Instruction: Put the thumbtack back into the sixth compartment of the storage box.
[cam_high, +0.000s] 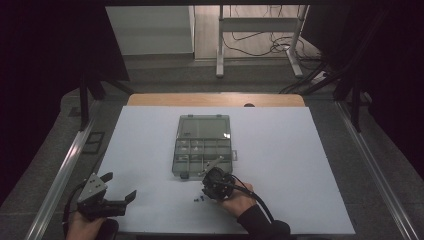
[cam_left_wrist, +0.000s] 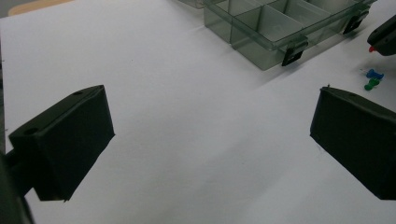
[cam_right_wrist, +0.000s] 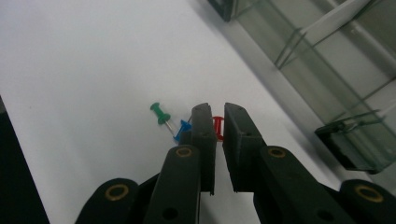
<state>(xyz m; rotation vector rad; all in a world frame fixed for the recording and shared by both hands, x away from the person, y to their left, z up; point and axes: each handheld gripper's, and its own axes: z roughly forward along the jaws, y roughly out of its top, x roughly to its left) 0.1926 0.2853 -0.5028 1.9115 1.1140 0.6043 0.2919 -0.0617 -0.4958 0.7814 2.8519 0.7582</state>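
My right gripper (cam_right_wrist: 218, 109) is shut on a red push pin (cam_right_wrist: 218, 127), just above the white sheet (cam_high: 280, 165). A blue push pin (cam_right_wrist: 183, 128) and a green push pin (cam_right_wrist: 160, 113) lie on the sheet right beside its tips. In the high view this gripper (cam_high: 204, 194) points down in front of the clear compartment box (cam_high: 204, 145), whose lid lies open toward the back. My left gripper (cam_high: 120, 185) rests at the sheet's near left corner, open, nothing between its jaws. From the left gripper view (cam_left_wrist: 212, 93) the blue pin (cam_left_wrist: 374, 74) and green pin (cam_left_wrist: 371, 84) lie far right.
The box's front wall with its dark latches (cam_left_wrist: 293, 55) stands close behind the pins. The white sheet covers most of the table, with bare sheet on both sides of the box. Metal rails (cam_high: 60, 175) run along the table's left and right edges.
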